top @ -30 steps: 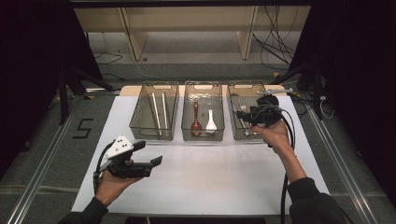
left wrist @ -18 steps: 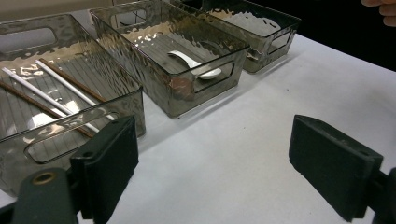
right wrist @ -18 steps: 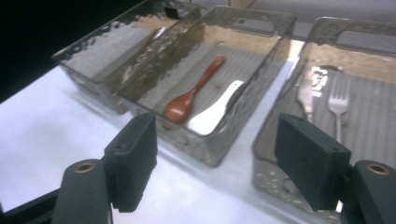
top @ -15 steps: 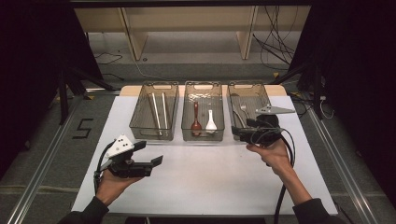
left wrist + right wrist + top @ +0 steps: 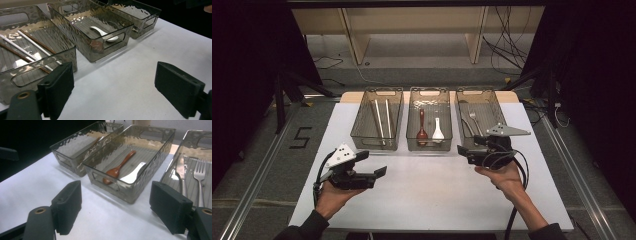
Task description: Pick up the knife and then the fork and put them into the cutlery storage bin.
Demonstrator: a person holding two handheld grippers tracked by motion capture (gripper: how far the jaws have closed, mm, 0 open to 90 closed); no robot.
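White covering lies over the surface (image 5: 422,195). Three clear bins stand side by side at its far edge: left bin (image 5: 377,120) with chopsticks (image 5: 381,117), middle bin (image 5: 429,120) with a brown spoon (image 5: 422,130) and a white spoon (image 5: 438,131), right bin (image 5: 477,112) with a fork (image 5: 474,119) and a knife (image 5: 180,173). My left gripper (image 5: 374,172) and right gripper (image 5: 464,151) are both spread wide and empty, above the surface near the bins.
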